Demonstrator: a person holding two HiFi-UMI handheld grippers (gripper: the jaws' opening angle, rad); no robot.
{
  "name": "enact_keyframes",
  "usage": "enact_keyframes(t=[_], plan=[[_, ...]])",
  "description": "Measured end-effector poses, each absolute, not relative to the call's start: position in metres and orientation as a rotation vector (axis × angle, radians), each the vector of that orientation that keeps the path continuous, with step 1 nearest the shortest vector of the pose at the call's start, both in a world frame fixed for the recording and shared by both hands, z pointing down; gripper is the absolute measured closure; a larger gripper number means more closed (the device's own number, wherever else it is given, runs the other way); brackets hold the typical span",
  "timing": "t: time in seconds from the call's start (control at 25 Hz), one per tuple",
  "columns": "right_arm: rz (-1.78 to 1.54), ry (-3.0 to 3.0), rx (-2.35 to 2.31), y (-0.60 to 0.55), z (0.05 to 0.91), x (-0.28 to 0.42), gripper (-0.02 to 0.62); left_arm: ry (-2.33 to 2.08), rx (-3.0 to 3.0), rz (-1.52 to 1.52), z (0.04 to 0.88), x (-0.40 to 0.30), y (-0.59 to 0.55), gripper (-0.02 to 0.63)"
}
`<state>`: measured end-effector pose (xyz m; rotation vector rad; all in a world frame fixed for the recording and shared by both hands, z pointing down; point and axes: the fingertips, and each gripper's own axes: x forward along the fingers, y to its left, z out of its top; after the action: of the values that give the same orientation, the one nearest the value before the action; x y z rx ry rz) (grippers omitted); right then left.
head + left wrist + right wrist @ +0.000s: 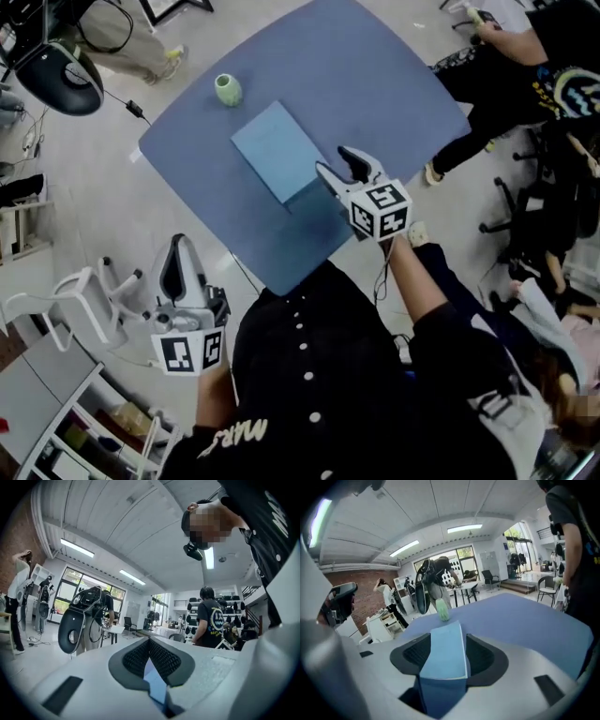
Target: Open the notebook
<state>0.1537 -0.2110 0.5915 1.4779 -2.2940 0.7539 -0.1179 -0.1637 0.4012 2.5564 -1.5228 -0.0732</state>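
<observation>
Off the blue table's (375, 84) near-left edge, the left gripper (178, 253) was held low beside the person, its jaws closed up so the tips met. A small green vase (228, 89) stood toward the table's far-left corner. The light-blue notebook (279, 150) lay closed and flat about the table's middle, its long axis running from the vase's side toward the near-right edge. There the right gripper (337, 161) hovered with jaws apart, pointing along the notebook's length; whether it touched the cover I couldn't tell.
</observation>
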Motion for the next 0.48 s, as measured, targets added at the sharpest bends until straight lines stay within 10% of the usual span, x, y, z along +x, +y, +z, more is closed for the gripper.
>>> enact_keyframes(t=[0.48], plan=[[1.090, -2.160, 1.132, -0.232, 0.726, 0.148, 0.394, -1.521, 2.447, 0.101, 0.480, -0.098, -0.178, 0.607]])
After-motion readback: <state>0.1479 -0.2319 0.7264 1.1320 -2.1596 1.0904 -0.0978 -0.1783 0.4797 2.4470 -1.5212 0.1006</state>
